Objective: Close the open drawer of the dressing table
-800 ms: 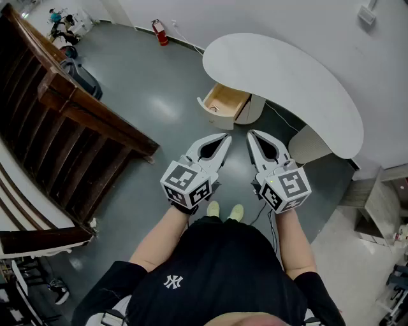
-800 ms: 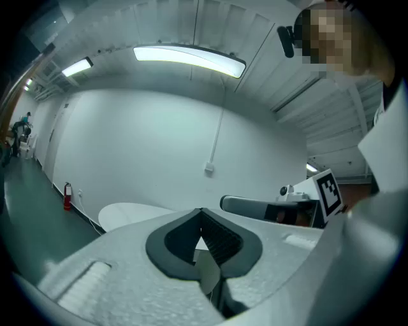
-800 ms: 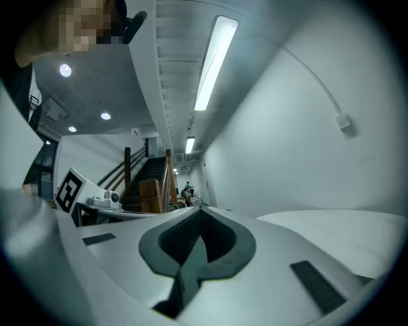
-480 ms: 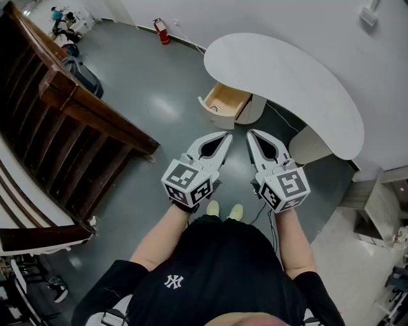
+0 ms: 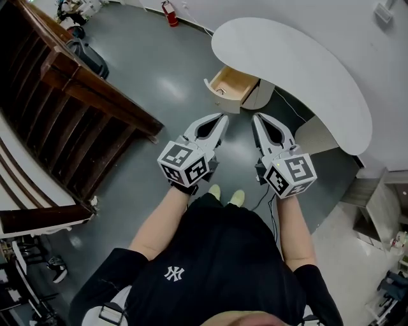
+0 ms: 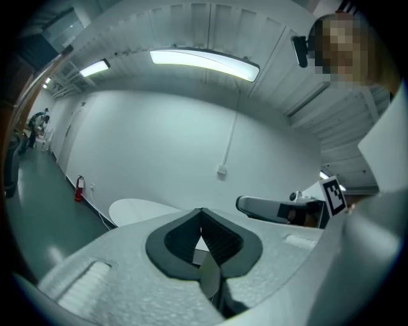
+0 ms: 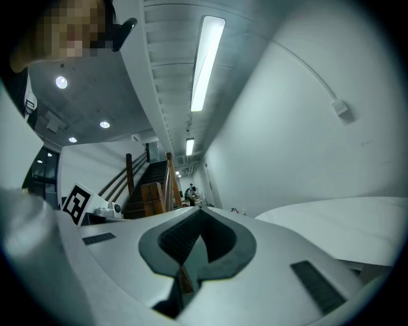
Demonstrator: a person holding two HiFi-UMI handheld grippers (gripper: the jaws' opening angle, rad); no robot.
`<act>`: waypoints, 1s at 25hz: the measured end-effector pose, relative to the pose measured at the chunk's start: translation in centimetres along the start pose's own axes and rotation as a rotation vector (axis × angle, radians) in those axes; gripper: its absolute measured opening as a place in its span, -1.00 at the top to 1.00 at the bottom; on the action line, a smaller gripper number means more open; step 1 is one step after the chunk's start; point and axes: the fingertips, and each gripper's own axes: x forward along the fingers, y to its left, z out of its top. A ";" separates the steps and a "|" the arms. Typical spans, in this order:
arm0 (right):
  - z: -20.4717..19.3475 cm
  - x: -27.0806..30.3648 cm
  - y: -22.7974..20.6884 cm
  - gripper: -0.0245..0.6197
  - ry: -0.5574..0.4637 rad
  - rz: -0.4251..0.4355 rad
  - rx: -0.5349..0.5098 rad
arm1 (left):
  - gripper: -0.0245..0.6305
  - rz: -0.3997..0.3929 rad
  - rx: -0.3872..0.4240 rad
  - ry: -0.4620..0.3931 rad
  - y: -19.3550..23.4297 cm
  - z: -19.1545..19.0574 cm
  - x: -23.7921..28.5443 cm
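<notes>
The white dressing table [image 5: 299,60] with a curved top stands ahead by the wall. Its drawer [image 5: 233,86] is pulled out at the table's left end and shows a pale wooden inside. My left gripper [image 5: 223,117] and right gripper [image 5: 256,117] are held side by side, level, pointing at the table, with grey floor between their tips and the drawer. Both are shut with nothing in them. In the left gripper view the jaws [image 6: 201,211] meet over the table top [image 6: 137,209]. The right gripper view shows its jaws [image 7: 201,210] meeting beside the table top [image 7: 344,226].
A dark wooden staircase [image 5: 70,102] fills the left side. A red fire extinguisher [image 5: 169,13] stands by the far wall. The person's feet [image 5: 224,194] are on the grey floor, with a cable [image 5: 258,204] beside them. Grey shelving [image 5: 376,210] stands at the right.
The head view has shifted, so table, drawer and both grippers sit a little higher in the picture. The grippers stay side by side and shut, about as far from the drawer as before.
</notes>
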 end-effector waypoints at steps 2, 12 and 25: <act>-0.4 0.2 -0.2 0.88 -0.002 0.006 0.008 | 0.89 0.030 -0.019 -0.005 0.9 -0.5 -0.2; -2.8 4.5 -0.3 0.88 0.039 0.034 0.040 | 0.89 0.107 -0.048 0.012 5.9 -2.2 -0.6; -6.1 17.9 -3.7 0.88 0.101 0.027 0.018 | 0.89 0.037 -0.162 0.019 19.0 -6.0 5.2</act>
